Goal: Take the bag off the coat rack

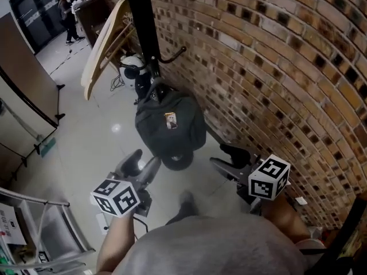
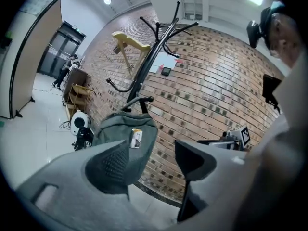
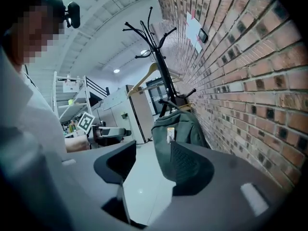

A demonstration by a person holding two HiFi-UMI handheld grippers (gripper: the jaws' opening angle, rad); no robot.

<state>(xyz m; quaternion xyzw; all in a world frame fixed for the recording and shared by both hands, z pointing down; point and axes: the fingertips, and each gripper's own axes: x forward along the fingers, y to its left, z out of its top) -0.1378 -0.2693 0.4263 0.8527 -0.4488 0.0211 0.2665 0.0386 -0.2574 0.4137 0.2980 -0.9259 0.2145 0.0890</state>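
A: Checking the tools first: was either one on anything?

B: No. The left gripper [image 1: 143, 164] had its jaws spread with nothing between them. Its own view showed only the brick wall [image 1: 275, 67] through the gap. The right gripper [image 1: 217, 153] was the same, jaws apart and unloaded, with just floor [image 1: 97, 130] in the gap.

A: Where was the bag?

B: The bag [image 1: 170, 128] was dark grey-green and hung on the coat rack [image 1: 143, 27]. Its top handle was looped over a low hook [image 1: 155, 87], and the body sagged below that, close to the wall. It had a small pale tag [image 1: 170, 120] on the front.

A: How were the grippers placed relative to it?

B: Both were held low in front of the person and pointed toward the bag, left one on the left, right one on the right. Neither touched it. From the head view the bag was ahead of both sets of tips, roughly between their lines. In each gripper view part of the bag was hidden behind one jaw.

A: Anything else on the rack?

B: A wooden hanger [image 1: 103, 44] was up on the left side of the pole, tilted. The upper hooks looked bare in the gripper views.

A: Was the bag off the floor?

B: It looked that way from above, but the bottom edge wasn't clear enough to be sure.
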